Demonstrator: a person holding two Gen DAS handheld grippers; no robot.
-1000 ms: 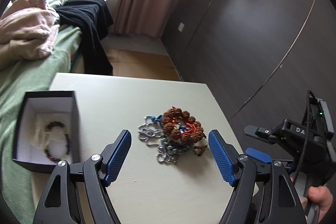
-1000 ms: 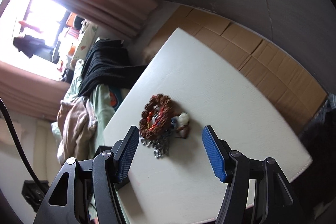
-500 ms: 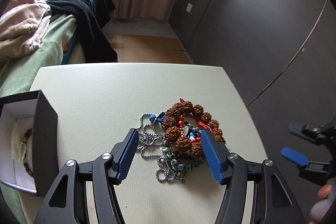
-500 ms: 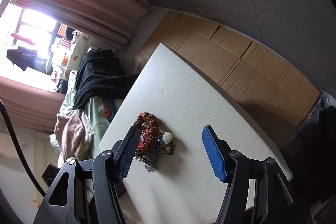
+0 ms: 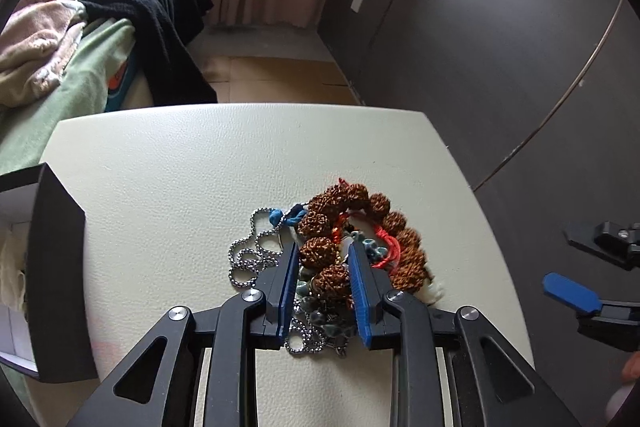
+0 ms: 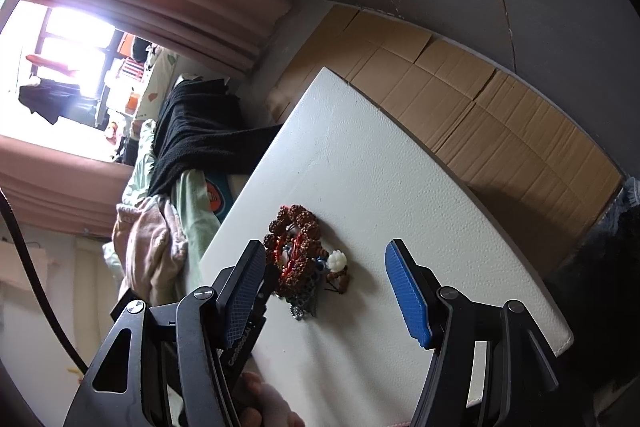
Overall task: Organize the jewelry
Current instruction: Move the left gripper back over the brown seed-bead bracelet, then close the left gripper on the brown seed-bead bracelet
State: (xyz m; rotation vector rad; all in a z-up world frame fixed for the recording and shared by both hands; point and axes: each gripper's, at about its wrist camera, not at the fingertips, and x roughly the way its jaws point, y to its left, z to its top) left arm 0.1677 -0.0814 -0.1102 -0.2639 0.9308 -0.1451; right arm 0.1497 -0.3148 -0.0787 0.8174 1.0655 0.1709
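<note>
A tangled jewelry pile lies on the cream table (image 5: 180, 167): a bracelet of big brown seed beads (image 5: 394, 223) with red cord, a silver ball chain (image 5: 248, 259), a blue cord knot (image 5: 286, 215) and dark green beads (image 5: 320, 317). My left gripper (image 5: 324, 247) is down in the pile, its jaws closing, and the blue pads press on two brown beads of the bracelet. My right gripper (image 6: 325, 251) hangs open above the table's right side with nothing between its fingers; the same pile (image 6: 296, 239) shows beyond it.
An open black box (image 5: 56, 267) with white lining stands at the table's left edge. A bed with green sheet (image 5: 80, 79), black cloth and a pink blanket lies to the left. Dark wardrobe doors (image 5: 480, 47) rise at the right. Cardboard (image 6: 500, 115) covers the floor.
My left gripper came forward and down into the pile and its jaws narrowed from wide apart onto the brown beads. The right gripper kept its width and hardly moved.
</note>
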